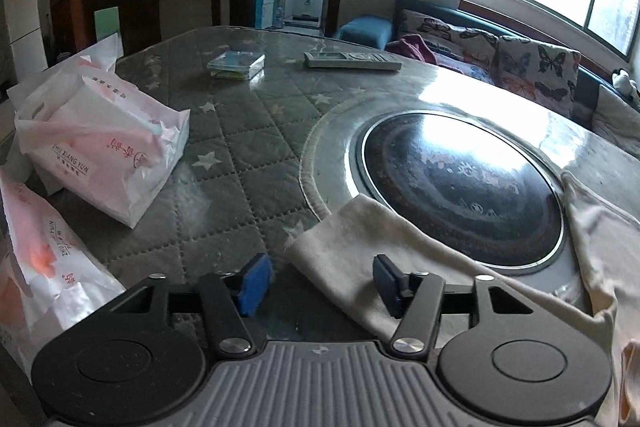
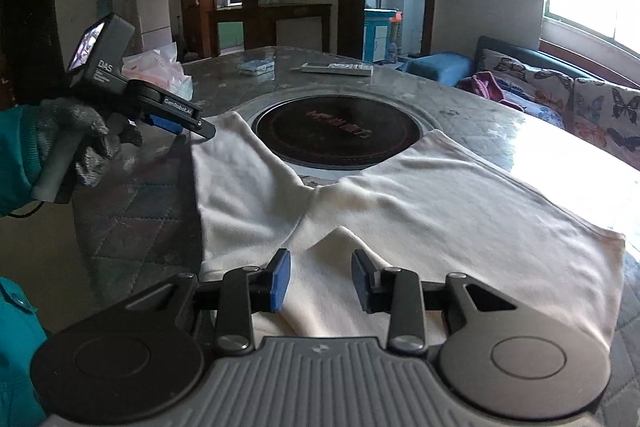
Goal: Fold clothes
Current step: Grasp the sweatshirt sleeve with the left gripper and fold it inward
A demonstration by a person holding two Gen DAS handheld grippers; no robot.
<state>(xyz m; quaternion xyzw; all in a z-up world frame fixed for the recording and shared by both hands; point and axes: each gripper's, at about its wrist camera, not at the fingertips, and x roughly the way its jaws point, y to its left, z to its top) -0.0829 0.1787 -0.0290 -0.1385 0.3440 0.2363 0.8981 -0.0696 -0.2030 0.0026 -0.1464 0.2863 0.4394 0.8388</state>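
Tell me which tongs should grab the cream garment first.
Right, probably. The right tongs hang open directly over a raised fold of the cream garment. The left tongs, also open, sit at the far leg's edge, partly over bare table.

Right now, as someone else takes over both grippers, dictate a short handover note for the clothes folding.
Left gripper: open, empty, at the tip of the left leg of the cream garment.
Right gripper: open, empty, over the garment's near edge, where a small ridge of cloth rises between its jaws.
The garment lies spread on the table, both legs reaching the edge of the round black cooktop.
Done: laid out roughly flat; no fold visible.
Left: grasp and make every fold.
Plastic bags sit to the left, clear of the garment.
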